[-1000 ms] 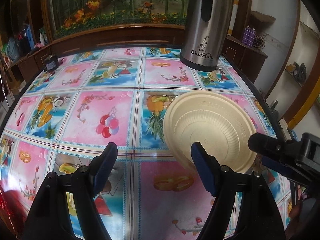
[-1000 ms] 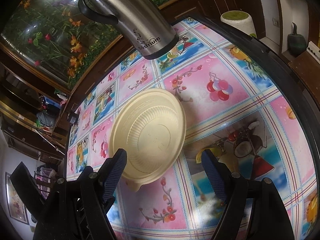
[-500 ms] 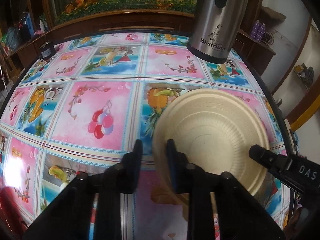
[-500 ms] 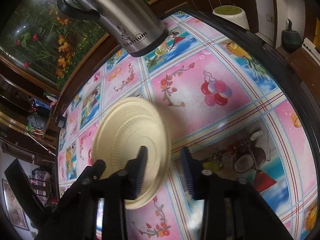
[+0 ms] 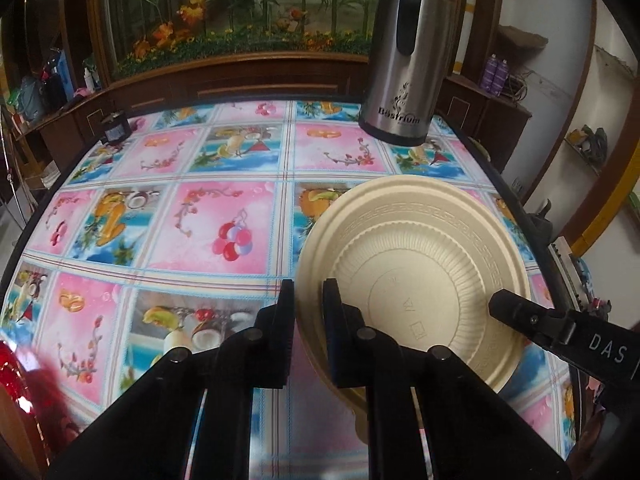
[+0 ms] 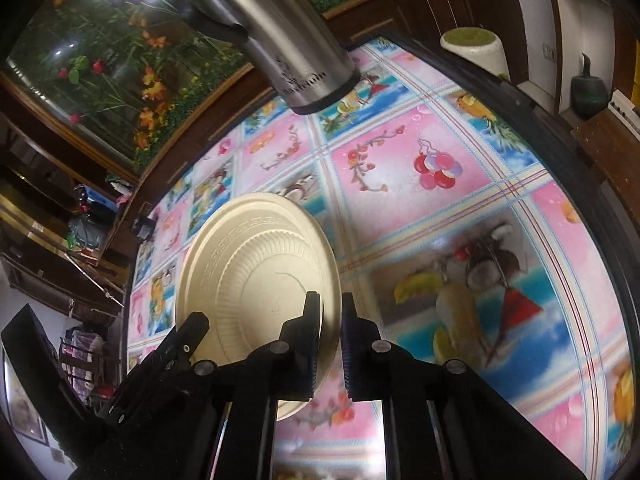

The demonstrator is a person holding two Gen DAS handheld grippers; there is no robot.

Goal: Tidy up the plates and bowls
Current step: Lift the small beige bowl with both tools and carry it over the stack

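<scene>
A cream plastic plate [image 5: 420,272] with a ribbed well is lifted and tilted above the patterned table. My left gripper [image 5: 308,300] is shut on its near-left rim. My right gripper [image 6: 330,312] is shut on the opposite rim of the same plate [image 6: 256,280]. A tip of the right gripper shows at the right of the left wrist view [image 5: 532,320]. A second cream piece [image 5: 356,400] shows just under the plate's near edge; I cannot tell what it is.
A steel thermos jug [image 5: 404,64] stands at the far right of the table [image 5: 200,220], also in the right wrist view [image 6: 288,52]. A small dark jar [image 5: 116,130] sits at the far left edge. Wooden cabinets and a planter lie behind.
Both grippers were open beside the plate, then closed on its opposite rims. The plate has come up off the table and tilted.
</scene>
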